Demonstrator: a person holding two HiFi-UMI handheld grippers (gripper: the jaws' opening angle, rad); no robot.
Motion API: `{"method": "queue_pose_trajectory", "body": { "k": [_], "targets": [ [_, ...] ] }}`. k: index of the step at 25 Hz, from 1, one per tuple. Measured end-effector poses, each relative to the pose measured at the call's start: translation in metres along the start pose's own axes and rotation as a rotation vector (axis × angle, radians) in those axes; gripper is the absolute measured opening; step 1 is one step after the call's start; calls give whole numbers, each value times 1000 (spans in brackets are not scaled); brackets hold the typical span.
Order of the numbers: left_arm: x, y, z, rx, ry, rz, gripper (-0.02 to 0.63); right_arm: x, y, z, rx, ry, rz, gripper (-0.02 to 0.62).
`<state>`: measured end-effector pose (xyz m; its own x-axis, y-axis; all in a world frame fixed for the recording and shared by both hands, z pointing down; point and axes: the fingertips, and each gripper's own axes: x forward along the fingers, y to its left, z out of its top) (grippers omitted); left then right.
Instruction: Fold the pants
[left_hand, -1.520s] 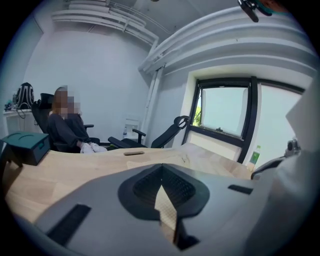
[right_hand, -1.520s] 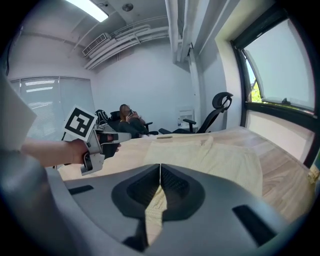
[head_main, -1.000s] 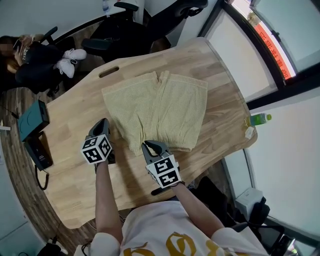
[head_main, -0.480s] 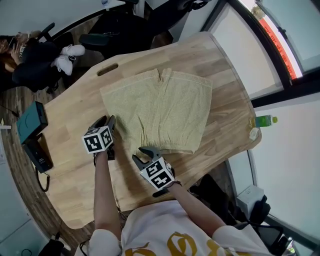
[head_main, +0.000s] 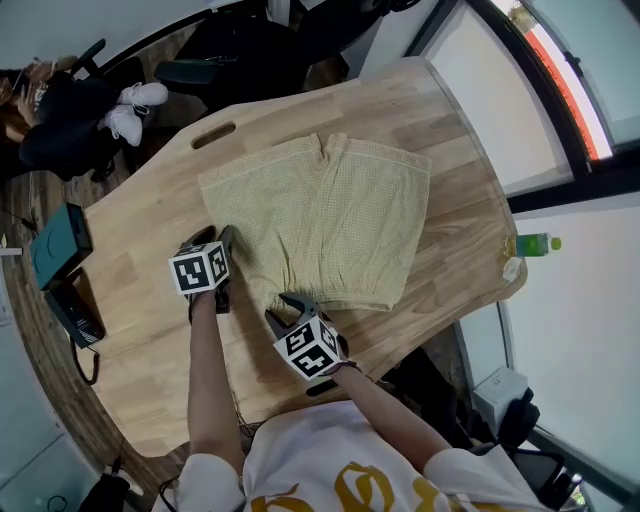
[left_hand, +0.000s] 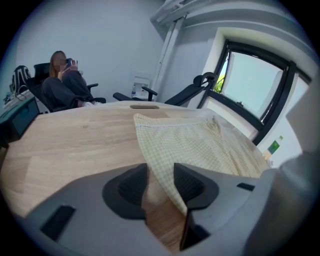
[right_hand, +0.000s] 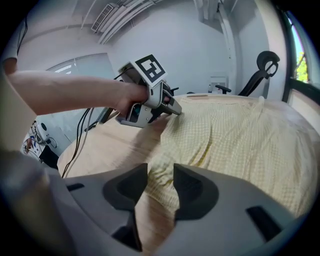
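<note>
The pale yellow checked shorts (head_main: 320, 215) lie flat on the wooden table (head_main: 150, 340), waistband towards me. My left gripper (head_main: 224, 243) is low at the shorts' left side edge. Its jaws have just been opening and stand apart, with that edge (left_hand: 165, 175) running between them, not pinched. My right gripper (head_main: 284, 303) sits at the near left corner of the shorts. It too has just been opening, and the rumpled corner (right_hand: 160, 175) lies in the gap between its pads. The right gripper view also shows the left gripper (right_hand: 177, 111) on the cloth's edge.
A teal box (head_main: 55, 245) and a black device (head_main: 72, 312) sit at the table's left edge. A green bottle (head_main: 530, 243) stands at the right edge by the window. A handle slot (head_main: 215, 135) is cut at the far side. A person (head_main: 60, 105) sits on a chair beyond.
Both grippers have come down onto the near left part of the shorts, and their jaws have gone from shut to apart. The shorts have not moved.
</note>
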<state>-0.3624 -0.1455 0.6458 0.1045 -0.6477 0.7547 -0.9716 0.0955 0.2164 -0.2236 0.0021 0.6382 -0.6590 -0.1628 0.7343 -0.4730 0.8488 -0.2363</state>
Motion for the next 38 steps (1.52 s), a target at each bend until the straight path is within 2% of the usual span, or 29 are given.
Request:
{"method": "queue_pose_trajectory", "body": {
  "k": [3, 6, 7, 8, 12, 14, 18, 29, 38],
  "targets": [
    [3, 1, 0, 38, 18, 29, 162, 4, -2, -2, 7, 11, 1, 164],
    [5, 2, 0, 102, 46, 56, 127, 6, -3, -3, -14, 23, -6, 148],
    [6, 2, 0, 112, 50, 58, 122, 6, -2, -3, -20, 27, -6, 112],
    [6, 3, 1, 110, 51, 57, 113, 6, -2, -3, -24, 31, -5, 49],
    [9, -3, 2, 55, 38, 25, 20, 7, -3, -3, -27, 37, -2, 35],
    [9, -3, 2, 49, 41, 23, 17, 5, -4, -2, -18, 36, 1, 32],
    [3, 0, 2, 89, 53, 43, 16, 1, -2, -2, 4, 37, 22, 29],
    [-37, 23, 2, 23, 12, 82, 15, -11, 20, 13, -2, 18, 47, 25],
    [-68, 47, -18, -54, -20, 116, 15, -19, 49, 11, -32, 8, 79, 23]
  ]
}}
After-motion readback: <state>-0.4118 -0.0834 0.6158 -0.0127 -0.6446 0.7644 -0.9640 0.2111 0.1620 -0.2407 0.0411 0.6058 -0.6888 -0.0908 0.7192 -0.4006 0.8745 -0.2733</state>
